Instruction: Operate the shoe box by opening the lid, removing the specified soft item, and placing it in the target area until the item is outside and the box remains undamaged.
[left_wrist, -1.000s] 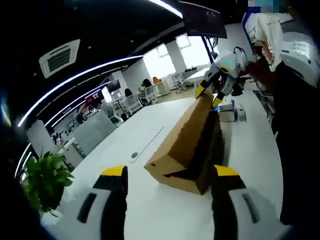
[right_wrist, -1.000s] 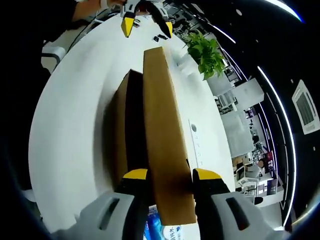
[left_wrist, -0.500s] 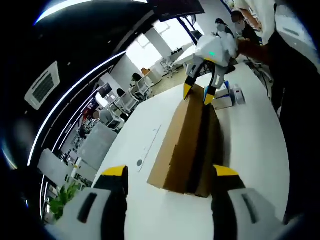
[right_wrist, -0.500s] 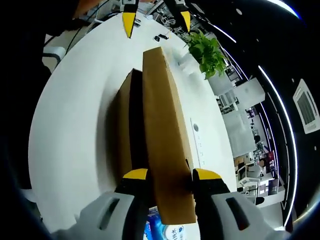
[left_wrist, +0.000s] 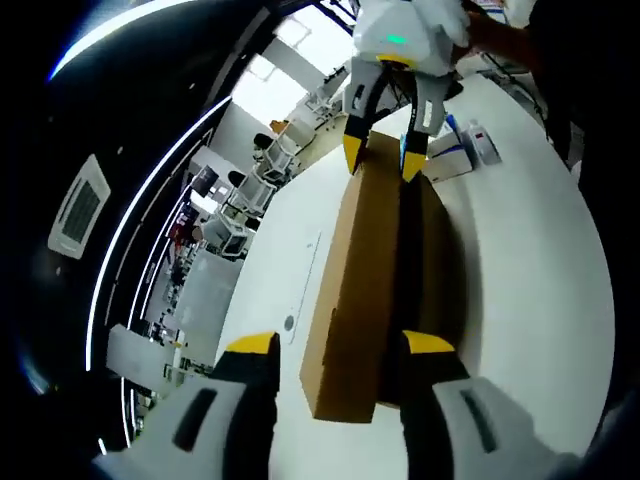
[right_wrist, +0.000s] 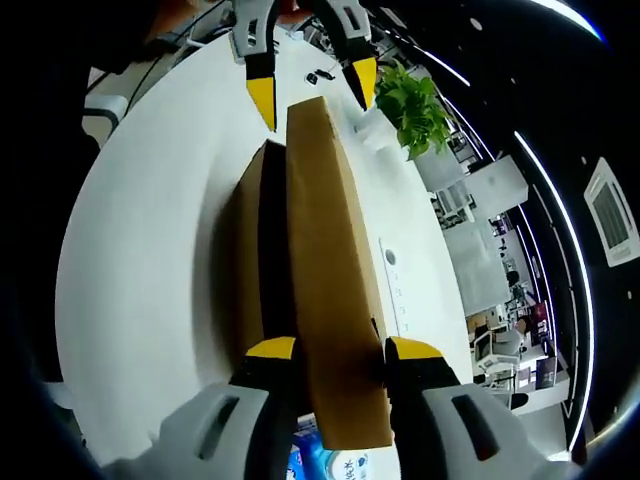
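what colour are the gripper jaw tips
Yellow, on grey-white bodies; clearest on the right gripper in the right gripper view.

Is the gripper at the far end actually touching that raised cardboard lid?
Cannot tell. In the right gripper view the left gripper straddles the lid end, but no clear contact or gap shows.

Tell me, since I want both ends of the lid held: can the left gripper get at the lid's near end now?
Probably yes. The left gripper is open, its jaws straddling the raised lid end with nothing between. The right gripper holds the far end.
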